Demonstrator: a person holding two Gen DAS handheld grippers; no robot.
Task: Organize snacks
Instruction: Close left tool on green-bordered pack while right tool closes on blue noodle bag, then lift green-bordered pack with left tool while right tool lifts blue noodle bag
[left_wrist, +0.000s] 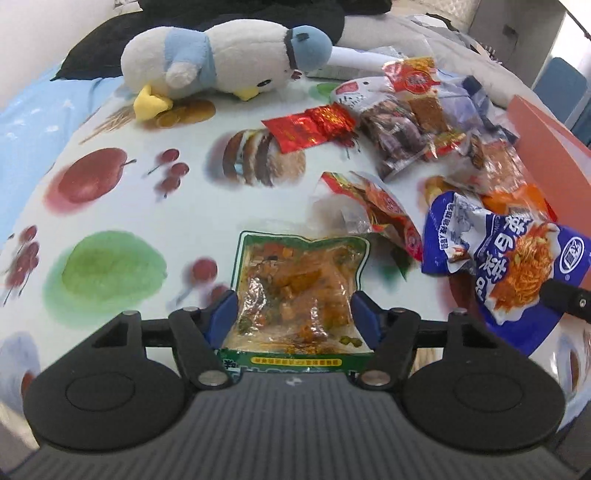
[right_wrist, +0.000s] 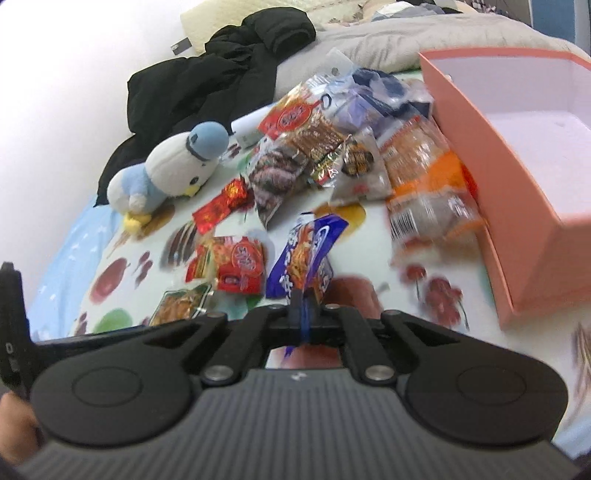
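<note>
My left gripper (left_wrist: 293, 312) stands with its blue pads either side of a green-edged clear snack pack (left_wrist: 295, 284) lying on the fruit-print cloth; the jaws look wide and I cannot tell if they press it. My right gripper (right_wrist: 304, 301) is shut on a blue-and-white noodle snack bag (right_wrist: 304, 254), held above the cloth; the bag also shows in the left wrist view (left_wrist: 509, 258). A red snack pack (right_wrist: 236, 264) lies between the two. A pile of snack bags (right_wrist: 332, 155) sits beside the pink box (right_wrist: 517, 206).
A plush bird (left_wrist: 221, 59) lies at the far side of the cloth. A black jacket (right_wrist: 207, 74) and grey bedding (right_wrist: 388, 40) lie behind. The pink box is open, its white inside bare. The blue sheet (left_wrist: 33, 122) borders the cloth at left.
</note>
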